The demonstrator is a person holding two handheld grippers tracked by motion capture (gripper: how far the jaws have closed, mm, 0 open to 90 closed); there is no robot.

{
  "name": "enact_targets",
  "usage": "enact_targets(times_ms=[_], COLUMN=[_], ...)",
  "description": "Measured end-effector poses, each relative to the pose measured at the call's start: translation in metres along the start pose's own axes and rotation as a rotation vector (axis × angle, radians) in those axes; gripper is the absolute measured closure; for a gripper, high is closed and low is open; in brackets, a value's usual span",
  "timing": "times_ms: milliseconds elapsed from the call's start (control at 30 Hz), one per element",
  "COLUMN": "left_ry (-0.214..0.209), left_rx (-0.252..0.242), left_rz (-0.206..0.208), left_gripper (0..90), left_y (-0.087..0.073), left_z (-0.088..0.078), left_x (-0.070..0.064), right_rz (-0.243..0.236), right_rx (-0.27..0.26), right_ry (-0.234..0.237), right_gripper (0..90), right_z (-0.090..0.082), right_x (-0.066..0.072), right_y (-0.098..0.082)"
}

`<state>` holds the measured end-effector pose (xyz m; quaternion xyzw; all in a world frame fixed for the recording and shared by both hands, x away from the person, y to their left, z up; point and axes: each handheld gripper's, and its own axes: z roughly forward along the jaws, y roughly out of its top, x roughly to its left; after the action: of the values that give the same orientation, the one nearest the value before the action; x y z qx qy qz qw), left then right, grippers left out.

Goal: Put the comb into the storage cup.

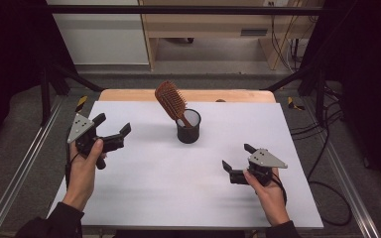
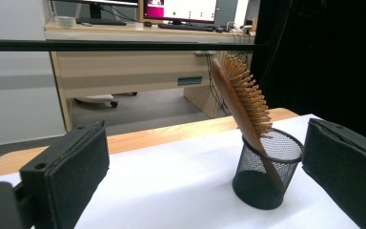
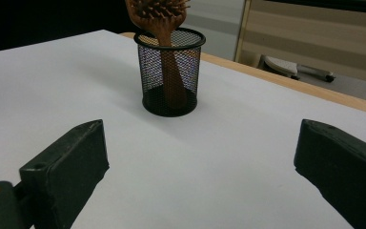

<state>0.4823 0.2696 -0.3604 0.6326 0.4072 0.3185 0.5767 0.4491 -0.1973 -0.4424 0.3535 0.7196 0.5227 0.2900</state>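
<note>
High view first: a wooden hairbrush (image 1: pixel 171 101) stands handle-down in a black mesh cup (image 1: pixel 188 127) near the middle of the white table sheet (image 1: pixel 144 193), its bristled head leaning up and back toward the far left. The handle goes into the cup and the head clears the rim completely, so the bare neck just above the rim looks like the best place to grip.

The work in hand appears to be an approach on brush and cup, with nothing held yet. To do it well, I would judge that one gripper should steady the cup at its wall while the other closes on the brush across its flat sides, then lifts along the line of the lean rather than straight up. A light mesh cup could tip or slide if the handle drags against the rim.

Left gripper view has the hairbrush (image 2: pixel 245 102) and cup (image 2: pixel 266 167) ahead and toward its right jaw, apart from both jaws, which stand spread wide. Right gripper view has the cup (image 3: pixel 170 71) ahead between its jaws, nearer the left one, and well apart; these jaws are also spread with nothing between them.

From above, the left gripper (image 1: pixel 111 130) hovers left of the cup and the right gripper (image 1: pixel 234 158) sits nearer the person on the right.
</note>
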Motion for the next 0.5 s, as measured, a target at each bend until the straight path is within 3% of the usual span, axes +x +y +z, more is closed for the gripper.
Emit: enact_targets(times_ms=[133, 500], left_ry=[-0.001, 0.018], left_rx=[0.001, -0.024], left_rz=[0.023, 0.003], left_gripper=[2.3, 2.2], left_y=[-0.001, -0.016], left_z=[-0.009, -0.033], left_x=[0.006, 0.021], right_rz=[0.006, 0.010], right_rx=[-0.011, -0.051], right_ry=[0.000, -0.025], right_gripper=[4.6, 4.9], right_z=[-0.002, -0.008], right_x=[-0.001, -0.006], right_y=[0.000, 0.000])
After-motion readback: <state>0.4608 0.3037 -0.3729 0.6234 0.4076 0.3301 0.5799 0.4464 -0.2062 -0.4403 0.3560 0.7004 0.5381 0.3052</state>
